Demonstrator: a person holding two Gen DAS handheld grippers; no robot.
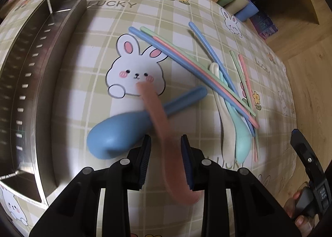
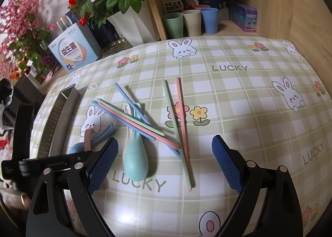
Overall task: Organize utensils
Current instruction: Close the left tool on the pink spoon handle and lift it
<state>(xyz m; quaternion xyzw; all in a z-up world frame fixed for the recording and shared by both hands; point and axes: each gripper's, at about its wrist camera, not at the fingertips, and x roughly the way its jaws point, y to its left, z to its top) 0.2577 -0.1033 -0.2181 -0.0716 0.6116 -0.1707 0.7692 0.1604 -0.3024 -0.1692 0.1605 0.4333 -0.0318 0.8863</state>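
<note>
Pink spoon [image 1: 157, 125] pinched in left gripper [image 1: 166, 160], jaws closed on its handle, pointing steeply down above blue spoon [image 1: 116, 133] on surface [image 1: 186, 8], right of steel tray [image 1: 31, 71]. Right gripper [image 2: 164, 166] tilted down, jaws spread over teal spoon [image 2: 134, 160] and chopsticks [image 2: 178, 125].

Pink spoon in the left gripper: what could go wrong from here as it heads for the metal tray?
1. The pink spoon looks pinched near its bowl end, with the long handle sticking out past the left gripper, so it might pivot or slip.
2. Its handle tip hangs above the blue spoon and could knock it.
3. The metal tray is narrow, so the handle may catch its rim.
</note>
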